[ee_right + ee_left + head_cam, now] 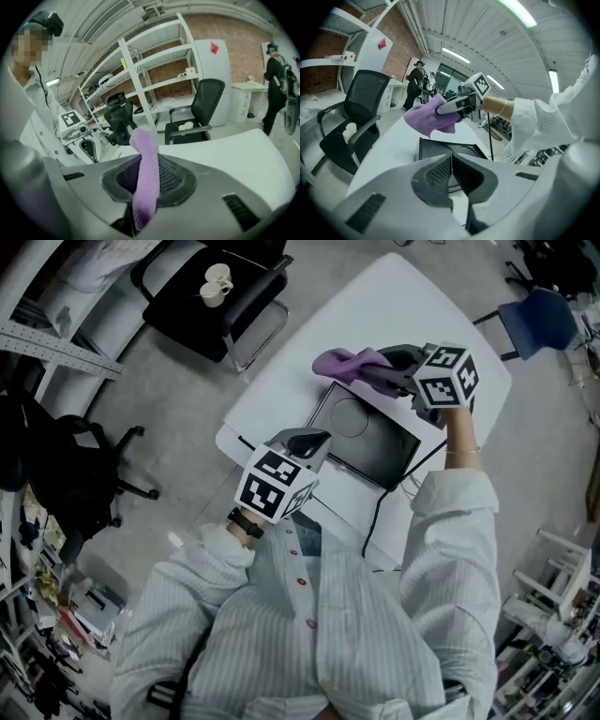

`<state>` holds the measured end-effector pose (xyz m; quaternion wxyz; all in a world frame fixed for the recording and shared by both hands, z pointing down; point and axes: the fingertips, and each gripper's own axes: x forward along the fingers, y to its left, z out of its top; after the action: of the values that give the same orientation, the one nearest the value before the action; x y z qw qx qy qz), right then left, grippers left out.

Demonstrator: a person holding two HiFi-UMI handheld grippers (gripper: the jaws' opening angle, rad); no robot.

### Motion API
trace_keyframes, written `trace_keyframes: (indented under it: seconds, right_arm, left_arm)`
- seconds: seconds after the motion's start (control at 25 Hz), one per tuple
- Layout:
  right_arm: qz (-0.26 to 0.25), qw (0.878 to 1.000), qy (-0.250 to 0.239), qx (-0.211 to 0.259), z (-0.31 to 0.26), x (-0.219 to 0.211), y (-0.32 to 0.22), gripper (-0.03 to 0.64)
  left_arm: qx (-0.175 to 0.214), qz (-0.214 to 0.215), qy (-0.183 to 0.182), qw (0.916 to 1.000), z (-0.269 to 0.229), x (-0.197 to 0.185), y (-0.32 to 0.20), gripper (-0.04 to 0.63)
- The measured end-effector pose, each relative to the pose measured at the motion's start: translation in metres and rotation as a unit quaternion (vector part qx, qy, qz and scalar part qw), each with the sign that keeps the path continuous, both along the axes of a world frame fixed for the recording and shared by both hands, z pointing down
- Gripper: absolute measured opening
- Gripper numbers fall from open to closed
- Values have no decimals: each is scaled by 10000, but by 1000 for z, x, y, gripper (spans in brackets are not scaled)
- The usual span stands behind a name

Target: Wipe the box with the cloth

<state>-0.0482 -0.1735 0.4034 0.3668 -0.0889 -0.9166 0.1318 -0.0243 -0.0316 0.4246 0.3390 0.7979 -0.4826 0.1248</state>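
Far left, off the tabletop (412, 306): a black office chair (202, 296) with two pale cups (217, 283) on its seat. My left gripper (305, 440) hovers at the tabletop's near edge, jaws pressed together, nothing between them. Just right of it the black box (370, 442) lies flat on the white tabletop, open side up, with a round recess in its floor. Above the box's far edge hangs the purple cloth (349, 363), bunched and clear of the surface. My right gripper (392, 371) clamps it; a fold of the cloth runs up between the pads.
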Motion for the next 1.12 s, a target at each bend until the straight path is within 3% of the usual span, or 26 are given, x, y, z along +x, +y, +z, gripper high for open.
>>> trace_keyframes:
  seconds: [0.12,0.24,0.48,0.64,0.84,1.12]
  right_arm:
    - [644,9956,-596,323,-36,22,3,66]
    - [1311,9836,-1105,562,-69,44,11,66]
    - [2634,9392,-1977,972,-124,98,39,66]
    - [3107,9151,-2209,1312,-144,122,66,66]
    - [3496,8986,-2321,1283,-149,151,93,66]
    - [4258,8575,-2684,1067,-149,183,112,66]
  left_arm:
    - [273,131,106,9995,-22,2,-9,9]
    - [557,242,267,9978,-48,5,-18,9]
    - [1020,747,596,9902,-96,26,-33,9]
    - [1419,1156,689,9807,-121,49,-36,9]
    - [1953,1359,771,9682,-149,81,-35,9]
    - [2100,1487,853,9626,-156,99,-24,8]
